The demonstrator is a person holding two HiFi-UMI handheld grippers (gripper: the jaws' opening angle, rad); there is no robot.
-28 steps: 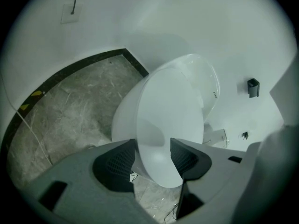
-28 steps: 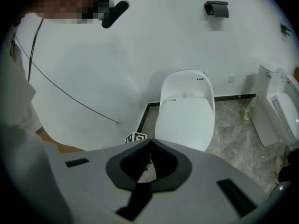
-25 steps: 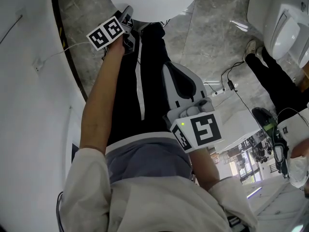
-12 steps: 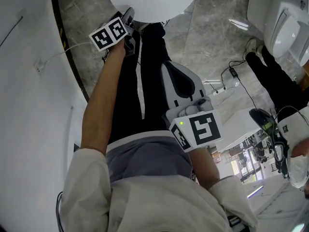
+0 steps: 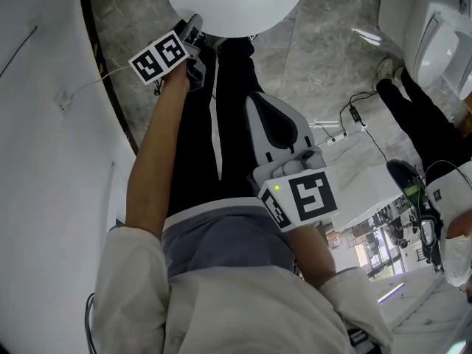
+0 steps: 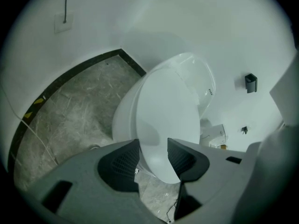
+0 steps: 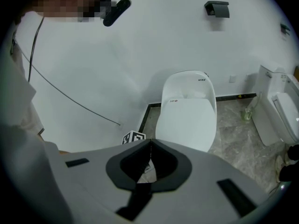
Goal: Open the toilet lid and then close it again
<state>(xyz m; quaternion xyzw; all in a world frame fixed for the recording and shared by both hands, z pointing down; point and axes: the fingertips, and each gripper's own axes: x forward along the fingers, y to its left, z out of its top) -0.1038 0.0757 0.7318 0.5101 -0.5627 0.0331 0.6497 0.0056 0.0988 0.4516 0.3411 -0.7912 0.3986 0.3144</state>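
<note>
The white toilet lid (image 5: 236, 2) lies down on the bowl, as the right gripper view shows (image 7: 187, 120). My left gripper (image 5: 198, 35) sits at the lid's front edge. In the left gripper view the lid's front rim (image 6: 161, 115) reaches between the jaws of that gripper (image 6: 152, 148). They stand open and have just been closing, and I see no pad pressing on the rim. My right gripper (image 5: 258, 105) hangs back over the person's black trouser leg, away from the toilet. Its jaws are shut with nothing in them (image 7: 149, 146).
A second toilet (image 5: 435, 43) stands at the far right. Another person's black-clad legs (image 5: 420, 124) and floor cables (image 5: 354, 120) lie beside it. A white wall (image 5: 44, 124) runs along the left. Grey marble floor (image 5: 317, 57) surrounds the bowl.
The left gripper has shifted a little to the left at the lid's front edge. The right gripper has kept still.
</note>
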